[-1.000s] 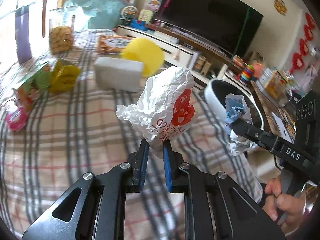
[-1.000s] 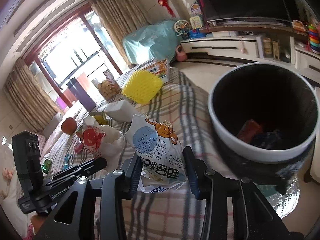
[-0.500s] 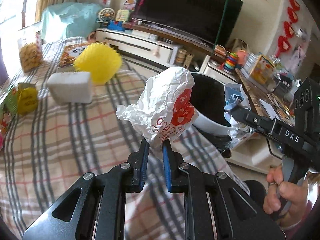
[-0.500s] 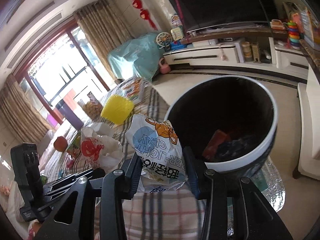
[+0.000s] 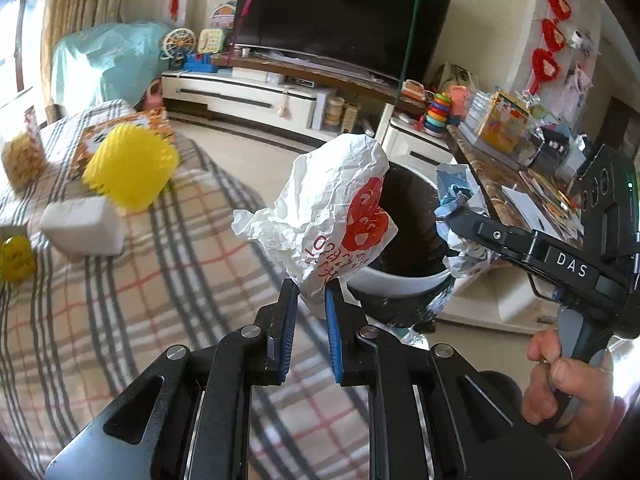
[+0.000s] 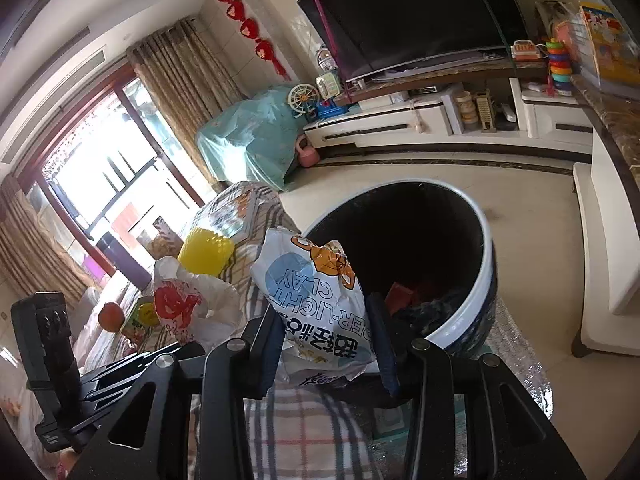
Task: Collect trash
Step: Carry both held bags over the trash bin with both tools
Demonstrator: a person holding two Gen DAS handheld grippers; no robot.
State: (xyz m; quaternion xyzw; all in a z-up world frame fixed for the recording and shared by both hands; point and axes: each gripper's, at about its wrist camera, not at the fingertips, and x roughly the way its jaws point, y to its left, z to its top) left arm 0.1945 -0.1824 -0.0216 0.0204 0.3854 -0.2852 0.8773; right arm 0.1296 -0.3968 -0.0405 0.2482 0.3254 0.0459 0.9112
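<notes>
The left hand-held gripper [image 5: 311, 300] has its two blue pads pressed on the bottom of a crumpled white wrapper with red print [image 5: 332, 216]. The wrapper sticks up above the pads, in the air over the edge of the plaid cloth [image 5: 120, 320]. Just past the wrapper sits the round trash bin [image 5: 404, 280], white outside and black inside.

The right hand-held gripper [image 6: 326, 342] is clamped on a white and blue clay bag [image 6: 316, 304] with a cartoon on it. The bag fills the gap between the two fingers. Right ahead of this gripper, a bit to its right, is the same trash bin [image 6: 486, 280]. Its mouth is open, and a red piece [image 6: 400, 296] and some dark scraps lie at the bottom. The clay bag hangs just beside the bin's near rim, not over the hole.

In the left wrist view the right gripper [image 5: 452, 220] shows off to the right of the left one, held in a hand [image 5: 560, 384], with its bag near the bin's rim. In the right wrist view the white wrapper [image 6: 188, 300] is off to the left.

Far to the left of the left gripper, on the plaid cloth, are a spiky yellow ball [image 5: 130, 166] and a white block [image 5: 82, 228], close to each other. Beyond the bin are a big dark TV [image 5: 344, 20] and a low white cabinet [image 5: 248, 96].
</notes>
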